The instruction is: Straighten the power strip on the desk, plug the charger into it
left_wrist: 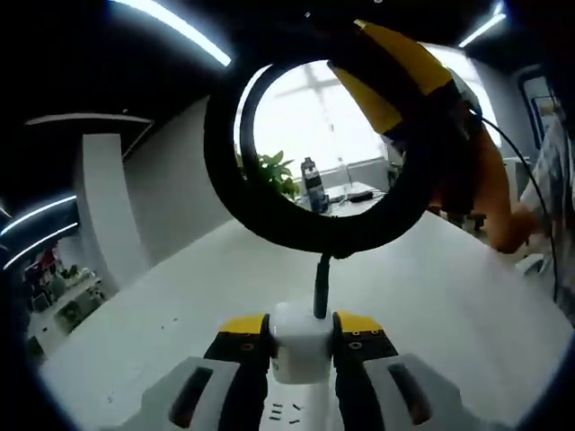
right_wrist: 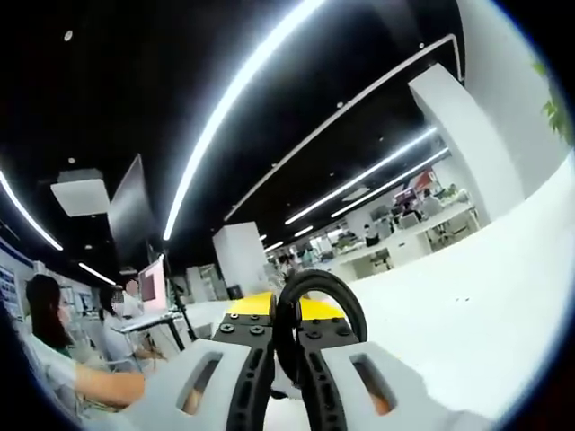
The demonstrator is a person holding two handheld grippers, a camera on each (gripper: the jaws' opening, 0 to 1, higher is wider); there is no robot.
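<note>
A white charger (left_wrist: 301, 348) sits between the yellow-tipped jaws of my left gripper (left_wrist: 301, 325), which is shut on it. Just below it lies the white power strip (left_wrist: 287, 415), its socket slots showing; I cannot tell whether the charger's pins are in. The charger's black cable (left_wrist: 321, 285) rises and curls into a big loop above the desk. My right gripper (left_wrist: 395, 76) comes in from the upper right and pinches that loop. In the right gripper view, the right gripper (right_wrist: 286, 328) is shut on the black cable (right_wrist: 334, 296), which arches over its jaws.
The white desk (left_wrist: 180, 305) stretches ahead. A dark bottle (left_wrist: 312, 184) and a green plant (left_wrist: 274, 171) stand at its far end by bright windows. A person's arm (left_wrist: 499, 202) reaches in at the right. People sit at desks (right_wrist: 54, 332) in the background.
</note>
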